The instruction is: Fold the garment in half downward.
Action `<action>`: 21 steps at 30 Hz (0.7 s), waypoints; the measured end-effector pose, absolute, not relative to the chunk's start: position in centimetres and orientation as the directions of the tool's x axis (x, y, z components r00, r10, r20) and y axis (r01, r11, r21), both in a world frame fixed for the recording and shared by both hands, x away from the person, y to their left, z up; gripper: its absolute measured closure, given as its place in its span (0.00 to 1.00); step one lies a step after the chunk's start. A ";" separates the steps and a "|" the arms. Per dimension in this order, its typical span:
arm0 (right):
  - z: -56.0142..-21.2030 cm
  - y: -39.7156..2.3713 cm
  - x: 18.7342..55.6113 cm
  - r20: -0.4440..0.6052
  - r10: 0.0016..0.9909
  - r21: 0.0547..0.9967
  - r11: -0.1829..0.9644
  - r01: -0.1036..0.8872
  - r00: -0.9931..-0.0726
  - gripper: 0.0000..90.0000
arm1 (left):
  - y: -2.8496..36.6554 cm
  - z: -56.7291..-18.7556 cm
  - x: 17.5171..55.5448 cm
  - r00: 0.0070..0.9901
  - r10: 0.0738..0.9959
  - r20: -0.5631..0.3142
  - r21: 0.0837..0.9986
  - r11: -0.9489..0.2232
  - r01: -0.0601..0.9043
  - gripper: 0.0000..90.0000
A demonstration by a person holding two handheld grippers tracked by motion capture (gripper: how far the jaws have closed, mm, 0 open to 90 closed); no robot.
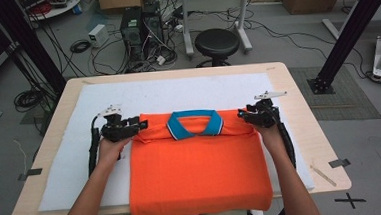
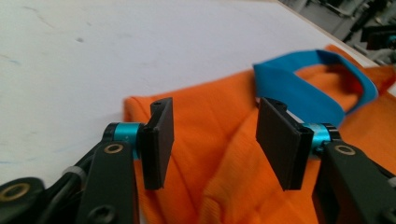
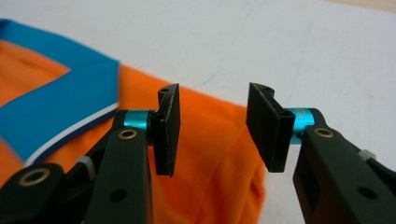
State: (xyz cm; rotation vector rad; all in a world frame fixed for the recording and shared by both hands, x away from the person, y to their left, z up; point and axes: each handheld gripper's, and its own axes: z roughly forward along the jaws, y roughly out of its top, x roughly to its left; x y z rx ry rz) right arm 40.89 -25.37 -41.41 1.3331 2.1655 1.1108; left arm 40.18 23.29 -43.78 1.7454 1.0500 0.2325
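Observation:
An orange polo shirt [image 1: 197,169] with a blue collar [image 1: 195,123] lies folded on the white mat [image 1: 177,90], its lower edge hanging over the table's near side. My left gripper [image 1: 140,125] is at the shirt's top left corner, my right gripper [image 1: 242,115] at its top right corner. In the left gripper view the jaws of my left gripper [image 2: 215,140] stand apart over the orange cloth [image 2: 210,116], pads off it. In the right gripper view my right gripper [image 3: 212,130] is likewise open above the shirt's corner [image 3: 224,140]. The collar [image 3: 56,107] shows to its left.
The mat covers a light wooden table [image 1: 310,130]. A black stool [image 1: 217,43], computer towers [image 1: 141,28] and cables stand on the floor beyond the far edge. Black frame posts [image 1: 354,25] rise at both sides. Bare mat lies left, right and behind the shirt.

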 end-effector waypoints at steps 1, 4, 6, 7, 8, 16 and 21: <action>-41.5 -25.3 40.5 0.104 0.861 0.774 0.245 0.584 -0.498 0.62 | 23.0 -43.8 40.0 0.606 0.737 -0.299 0.837 -0.102 0.538 0.49; -41.7 -25.1 39.9 0.105 0.847 0.770 0.262 0.581 -0.521 0.62 | 22.5 -44.0 39.3 0.631 0.727 -0.273 0.835 -0.147 0.530 0.49; -41.9 -24.9 39.3 0.118 0.822 0.768 0.280 0.576 -0.557 0.63 | 22.2 -44.3 39.0 0.642 0.724 -0.252 0.831 -0.178 0.527 0.50; -42.1 -24.8 39.1 0.109 0.815 0.768 0.294 0.569 -0.569 0.64 | 22.0 -44.5 38.9 0.644 0.725 -0.243 0.829 -0.190 0.526 0.54; -42.2 -24.6 38.9 0.099 0.808 0.764 0.312 0.565 -0.581 0.65 | 21.9 -44.6 38.8 0.647 0.726 -0.231 0.826 -0.205 0.525 0.58; -43.1 -23.8 38.6 -0.015 0.804 0.716 0.424 0.555 -0.595 0.98 | 21.2 -44.8 37.9 0.672 0.727 -0.137 0.829 -0.287 0.479 0.94; -42.7 -24.4 37.8 0.016 0.797 0.745 0.392 0.539 -0.603 0.98 | 21.9 -44.5 37.0 0.669 0.728 -0.154 0.856 -0.239 0.458 0.94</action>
